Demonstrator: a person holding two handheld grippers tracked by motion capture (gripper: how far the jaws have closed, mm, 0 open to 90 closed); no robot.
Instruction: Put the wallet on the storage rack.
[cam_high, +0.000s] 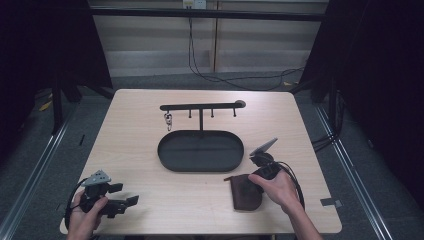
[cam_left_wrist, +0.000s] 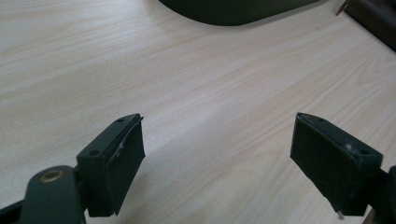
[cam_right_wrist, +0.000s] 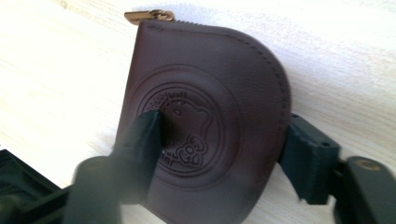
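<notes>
Room: I see a dark-curtained bay with a pale panelled back wall and loose cables on the grey floor behind the table.
Surface: The table is light wood-grain with one black oval tray at its centre.
Rack: One T-shaped hook rack rises from the tray's far edge; I count four pegs under its bar, and one small metal clasp hangs from the leftmost.
Work item: One dark brown leather coin pouch lies flat near the table's front right, with a round embossed emblem facing up and one brass zipper pull at its far corner.
Key relation: The pouch lies directly between the jaws of the right gripper. One jaw rests over the embossed face and the other sits against the curved edge. The pouch's long axis runs away from the camera, along the jaws.
Right jaws: They are part-open and straddle the pouch; I cannot tell whether they are clamped on it.
Left gripper: The jaws are spread wide and hold nothing, over bare table at the front left.
Nearer hand: The right hand is at the pouch; the left is well apart from it.
Judgement: The next move likely depends on closing across the pouch's width.
</notes>
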